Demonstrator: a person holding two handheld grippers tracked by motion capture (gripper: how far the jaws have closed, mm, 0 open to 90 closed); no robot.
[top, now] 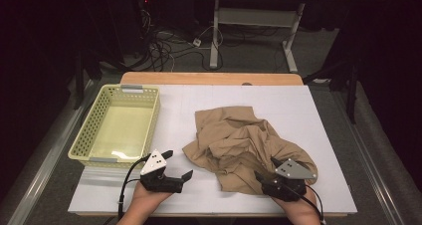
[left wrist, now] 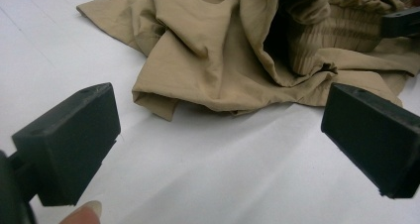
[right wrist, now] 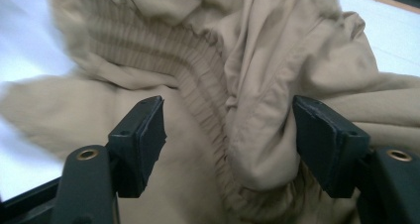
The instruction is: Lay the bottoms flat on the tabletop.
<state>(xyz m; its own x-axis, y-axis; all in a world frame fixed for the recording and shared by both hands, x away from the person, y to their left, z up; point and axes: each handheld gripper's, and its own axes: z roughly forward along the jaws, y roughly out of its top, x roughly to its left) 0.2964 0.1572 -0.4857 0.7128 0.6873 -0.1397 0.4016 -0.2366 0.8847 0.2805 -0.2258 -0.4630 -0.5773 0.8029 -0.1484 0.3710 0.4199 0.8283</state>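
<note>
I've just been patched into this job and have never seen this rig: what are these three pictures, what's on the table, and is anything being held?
There is no robot arm here. A person holds a hand-held black two-jaw tool in each hand. The high view looks down from above the person's side of the table: the left gripper is at lower left, the right gripper at lower right. The other two pictures come from cameras riding on each gripper, looking along its jaws.

On the white table top lie a crumpled tan cloth garment with a ribbed elastic band and, at left, a pale yellow perforated plastic basket, with nothing visible in it.

The left gripper's jaws stand wide open over bare table, short of the garment. The right gripper's jaws are open around a fold of the garment beside the elastic band; the pads do not look clamped, so nothing is held yet.
</note>
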